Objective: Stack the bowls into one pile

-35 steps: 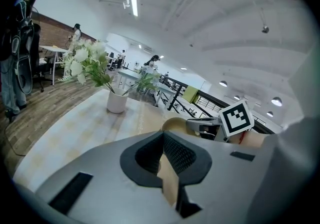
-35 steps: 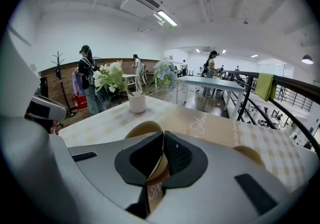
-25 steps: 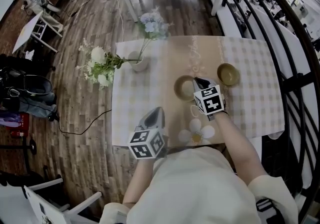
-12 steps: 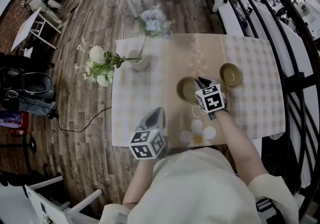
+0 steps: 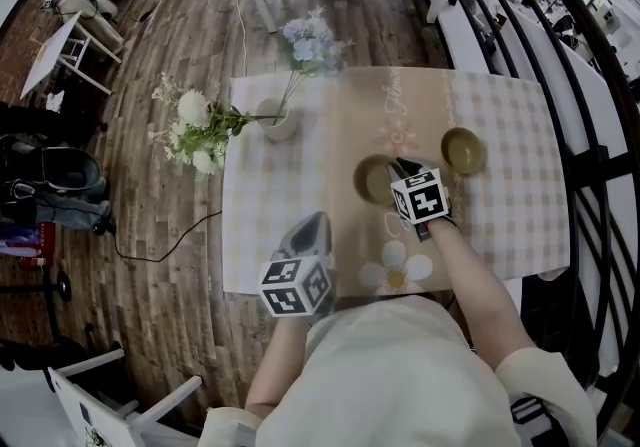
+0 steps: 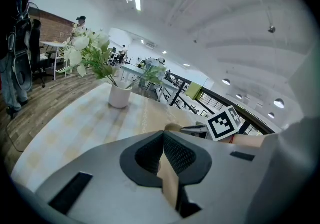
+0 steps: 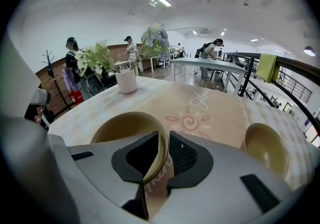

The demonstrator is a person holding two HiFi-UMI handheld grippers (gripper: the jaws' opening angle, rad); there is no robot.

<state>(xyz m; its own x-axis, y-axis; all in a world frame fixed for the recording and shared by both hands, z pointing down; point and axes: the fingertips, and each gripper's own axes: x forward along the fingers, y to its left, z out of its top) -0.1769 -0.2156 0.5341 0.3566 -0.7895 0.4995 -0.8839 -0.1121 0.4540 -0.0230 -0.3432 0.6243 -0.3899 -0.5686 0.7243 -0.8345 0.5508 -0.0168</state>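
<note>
Two tan bowls stand on the tablecloth. The nearer bowl (image 5: 370, 178) (image 7: 122, 125) has its right rim between the jaws of my right gripper (image 5: 399, 170) (image 7: 163, 142), which is shut on that rim. The second bowl (image 5: 463, 149) (image 7: 265, 152) sits empty, to the right and apart from it. My left gripper (image 5: 306, 233) (image 6: 163, 136) hovers near the table's front edge, shut with nothing in it. The left gripper view also catches the nearer bowl (image 6: 172, 128) beside the right gripper's marker cube (image 6: 223, 123).
A white vase (image 5: 278, 123) (image 6: 120, 96) (image 7: 126, 81) with white and blue flowers stands at the table's far left. A flower-shaped mat (image 5: 395, 265) lies by the front edge. A black railing (image 5: 590, 115) runs along the right. Other people stand far off at tables.
Only the head view has shifted slightly. The right gripper stays on the nearer bowl's rim, and the left gripper has not moved.
</note>
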